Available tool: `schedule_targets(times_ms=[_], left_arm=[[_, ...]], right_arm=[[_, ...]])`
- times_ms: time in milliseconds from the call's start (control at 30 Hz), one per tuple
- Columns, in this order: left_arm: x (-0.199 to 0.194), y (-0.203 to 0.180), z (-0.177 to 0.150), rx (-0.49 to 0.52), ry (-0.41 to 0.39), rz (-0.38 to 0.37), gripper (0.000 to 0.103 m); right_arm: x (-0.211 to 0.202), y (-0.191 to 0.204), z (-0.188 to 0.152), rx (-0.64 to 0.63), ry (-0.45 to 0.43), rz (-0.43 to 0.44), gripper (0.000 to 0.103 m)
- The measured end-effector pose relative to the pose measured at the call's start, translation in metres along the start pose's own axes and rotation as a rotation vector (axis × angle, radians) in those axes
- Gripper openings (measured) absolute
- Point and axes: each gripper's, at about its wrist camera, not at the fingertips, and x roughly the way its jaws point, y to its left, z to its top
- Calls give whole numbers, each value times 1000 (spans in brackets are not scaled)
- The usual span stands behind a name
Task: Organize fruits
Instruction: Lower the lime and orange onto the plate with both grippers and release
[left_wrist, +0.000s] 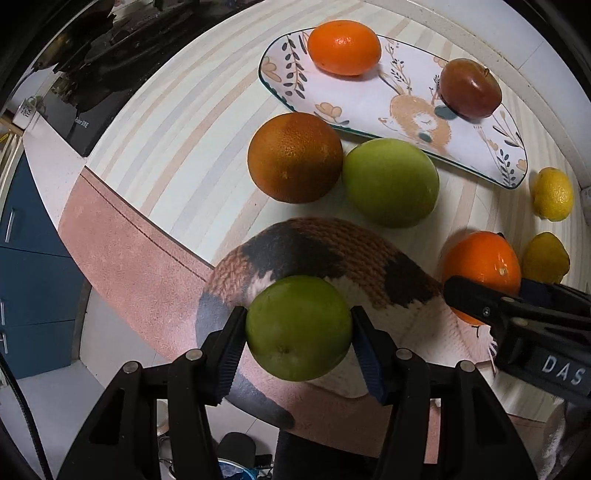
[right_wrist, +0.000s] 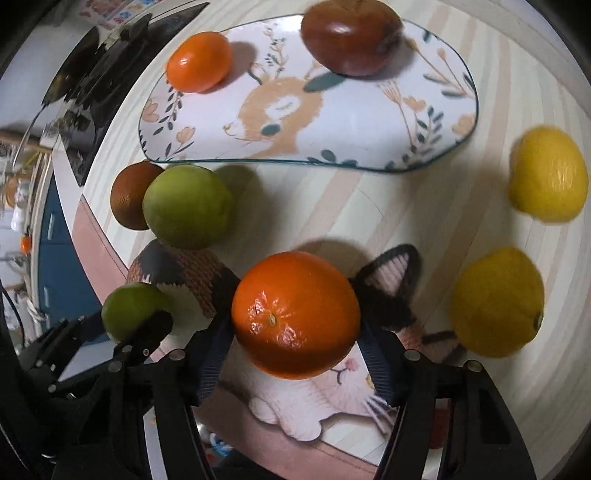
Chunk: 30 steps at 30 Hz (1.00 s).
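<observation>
My left gripper (left_wrist: 298, 328) is shut on a green fruit (left_wrist: 298, 328) and holds it above a cat-shaped knitted mat (left_wrist: 332, 243). My right gripper (right_wrist: 295, 315) is shut on an orange (right_wrist: 295, 315), also above the mat (right_wrist: 184, 269). A patterned plate (left_wrist: 369, 99) at the back holds a small orange (left_wrist: 343, 47) and a dark red fruit (left_wrist: 470, 88). In front of the plate sit a dark orange (left_wrist: 294, 158) and a second green fruit (left_wrist: 390, 182). Two lemons (right_wrist: 548, 173) (right_wrist: 496, 302) lie to the right.
The striped round table (left_wrist: 177, 147) has its edge close on the left, with a pink mat (left_wrist: 122, 251) along it. Blue cabinets (left_wrist: 29, 258) and a dark appliance (left_wrist: 85, 66) stand beyond the edge. The right gripper's body (left_wrist: 524, 314) is close beside my left one.
</observation>
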Motion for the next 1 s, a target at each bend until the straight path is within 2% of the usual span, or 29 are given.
schedule_targets(times_ms=[133,300,433,533,633,767,867,1000], left_arm=[[-9,6,15,-10,-4,-34,53],[-61,4,38,0,-83,-120,53],[-97,4,82,26,-164,-151,53],[-95,8,118,37,-171,-140,53],[-73,19,148,25,-134,-127,53],[-28,35,179,-17,4,-169,53],[-6,38,183,-37,71,-191,53],[0,33,182,-24,80,-192,53]], right_arm=[[-10,-1,0,14,-7,20,67],[-48,-5,11,38,-76,92,67],[-69,-1,44,40,-140,110,67],[-67,6,73,30,-162,99,67],[-53,14,99,25,-154,98,67],[-26,22,119,2,-123,92,67],[-6,28,131,-15,-93,92,67],[9,33,133,-46,-78,90,68]])
